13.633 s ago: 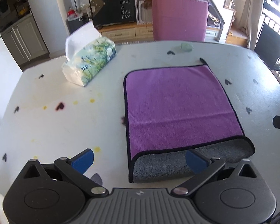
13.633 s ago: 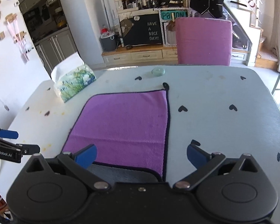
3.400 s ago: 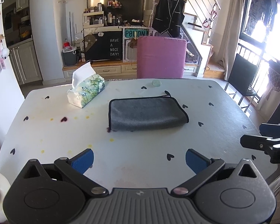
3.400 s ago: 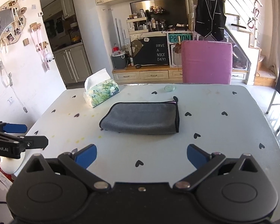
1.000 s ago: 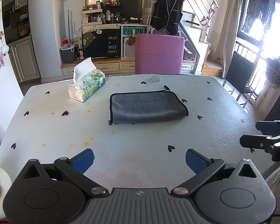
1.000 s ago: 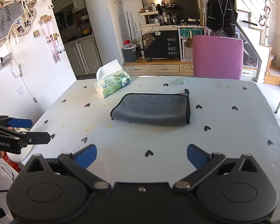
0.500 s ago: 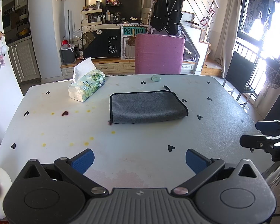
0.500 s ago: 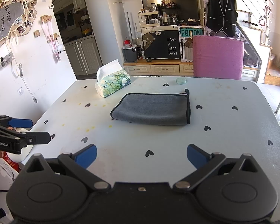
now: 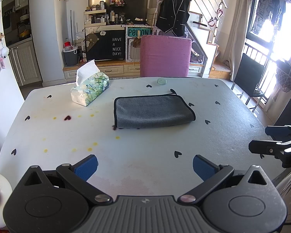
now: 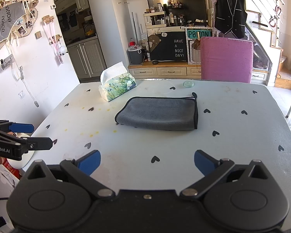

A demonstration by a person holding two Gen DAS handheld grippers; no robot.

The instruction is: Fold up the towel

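Left gripper (image 9: 144, 164) and right gripper (image 10: 147, 160) are both spread and empty, held back at the near desk (image 9: 145, 145) edge. Towel (image 9: 153, 111) lies folded, grey side out, mid-desk, well apart from both. Looks done to me, so you're clear to stay off it.

towel (image 9: 152, 112): grey matt fuzzy cloth, black stitched edging. table (image 9: 145, 151): pale matt surface, faintly grainy, stained. left gripper (image 9: 144, 166) and right gripper (image 10: 147, 162): matt black plastic, blue pads (rubbery look), shiny metal pivot pins. tissue pack (image 9: 90, 91), upper left: glossy printed plastic film, white paper. chair (image 9: 164, 55): purple cloth.
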